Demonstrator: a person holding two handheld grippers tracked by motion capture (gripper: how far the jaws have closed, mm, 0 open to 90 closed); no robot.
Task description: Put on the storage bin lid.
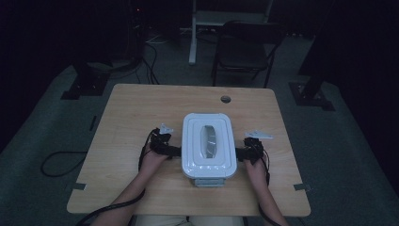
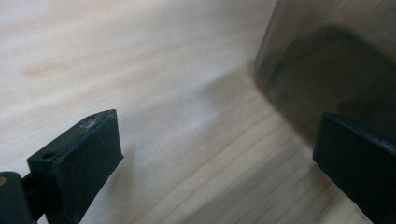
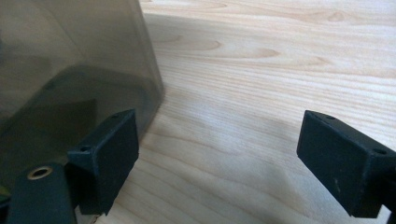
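While the box (image 1: 208, 145) sits near the middle of the counter (image 1: 141, 113), toward the person's edge, a gripper stands at each of its long sides. Seen from above, the box is white with a lid that has a clear oval window, and a small grey tab juts from its near end. The left gripper (image 1: 170, 149) points at the box's left wall and the right gripper (image 1: 243, 153) at its right wall, each held in a hand (image 1: 153, 162) that comes in from the bottom edge.

In the left gripper view the fingers (image 2: 88, 154) are spread wide with bare wood between them; the box's smoky wall (image 2: 327, 56) rises beyond the right-hand finger, just beside it, though whether they touch is hard to tell. In the right gripper view the fingers (image 3: 112, 154) are likewise released and wide, bare wood between them, and the box's translucent corner (image 3: 70, 70) stands close behind the left-hand finger. Neither gripper grasps anything.
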